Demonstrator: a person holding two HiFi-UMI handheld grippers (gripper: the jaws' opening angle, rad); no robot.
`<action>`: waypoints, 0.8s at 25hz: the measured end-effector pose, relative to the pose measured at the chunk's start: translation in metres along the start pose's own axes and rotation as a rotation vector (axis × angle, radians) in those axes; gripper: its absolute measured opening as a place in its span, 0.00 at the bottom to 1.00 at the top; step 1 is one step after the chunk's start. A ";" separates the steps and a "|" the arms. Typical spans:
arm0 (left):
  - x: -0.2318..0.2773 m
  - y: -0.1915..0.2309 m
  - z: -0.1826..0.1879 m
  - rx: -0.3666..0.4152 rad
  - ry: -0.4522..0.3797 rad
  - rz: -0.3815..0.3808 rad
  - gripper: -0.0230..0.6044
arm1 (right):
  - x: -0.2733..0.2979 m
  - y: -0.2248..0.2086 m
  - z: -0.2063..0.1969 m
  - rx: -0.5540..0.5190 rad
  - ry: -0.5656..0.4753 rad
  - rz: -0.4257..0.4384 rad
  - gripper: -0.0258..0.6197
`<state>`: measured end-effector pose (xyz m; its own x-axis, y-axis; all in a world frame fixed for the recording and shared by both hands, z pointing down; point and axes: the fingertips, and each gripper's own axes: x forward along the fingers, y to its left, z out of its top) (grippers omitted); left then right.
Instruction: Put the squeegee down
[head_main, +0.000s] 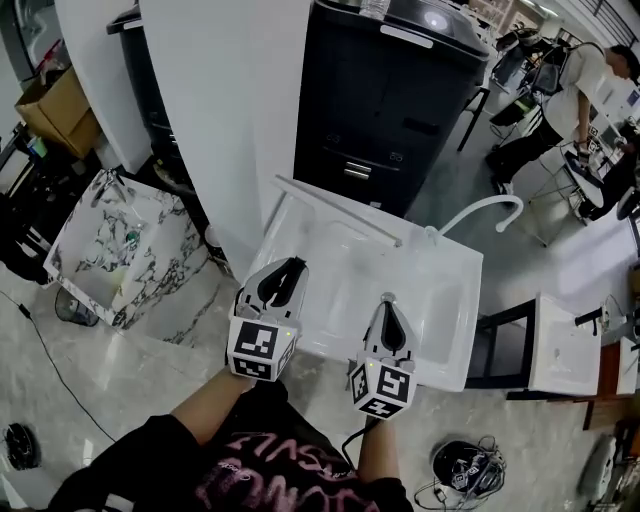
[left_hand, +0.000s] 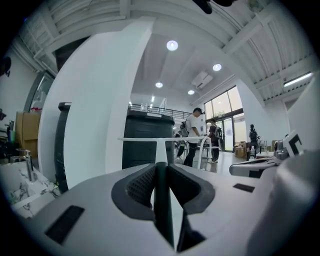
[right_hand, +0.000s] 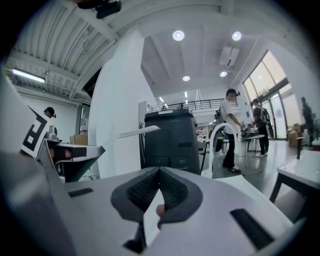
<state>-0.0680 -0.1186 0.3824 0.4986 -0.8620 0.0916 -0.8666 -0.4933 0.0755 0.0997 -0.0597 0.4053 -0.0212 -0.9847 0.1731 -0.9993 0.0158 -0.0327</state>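
Observation:
The squeegee (head_main: 340, 213) is white, with a long blade held over the back of the white sink (head_main: 450, 330). In the left gripper view its blade (left_hand: 160, 139) spans straight ahead and its thin stem runs down into the jaws. My left gripper (head_main: 293, 264) (left_hand: 160, 167) is shut on that stem, over the sink's left part. My right gripper (head_main: 388, 300) (right_hand: 160, 172) hovers over the sink's front edge, shut, with nothing held. From the right gripper view the blade (right_hand: 135, 132) shows at the left, beside the left gripper (right_hand: 70, 160).
A curved white faucet (head_main: 485, 208) stands at the sink's back right. Behind the sink are a black cabinet (head_main: 400, 90) and a white pillar (head_main: 220, 120). A marble-patterned basin (head_main: 110, 250) sits at the left, a small white table (head_main: 565, 350) at the right. A person (head_main: 580, 90) stands far right.

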 end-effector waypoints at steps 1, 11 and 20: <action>0.005 0.004 0.000 -0.003 0.002 -0.006 0.17 | 0.006 0.002 0.001 0.000 0.002 -0.004 0.07; 0.048 0.034 -0.004 -0.021 0.027 -0.068 0.17 | 0.058 0.015 0.010 0.002 0.011 -0.059 0.07; 0.065 0.048 -0.009 -0.032 0.037 -0.090 0.17 | 0.074 0.017 0.008 0.006 0.027 -0.090 0.07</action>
<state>-0.0770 -0.1974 0.4004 0.5752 -0.8092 0.1198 -0.8175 -0.5640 0.1165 0.0816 -0.1338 0.4102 0.0681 -0.9771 0.2018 -0.9970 -0.0739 -0.0215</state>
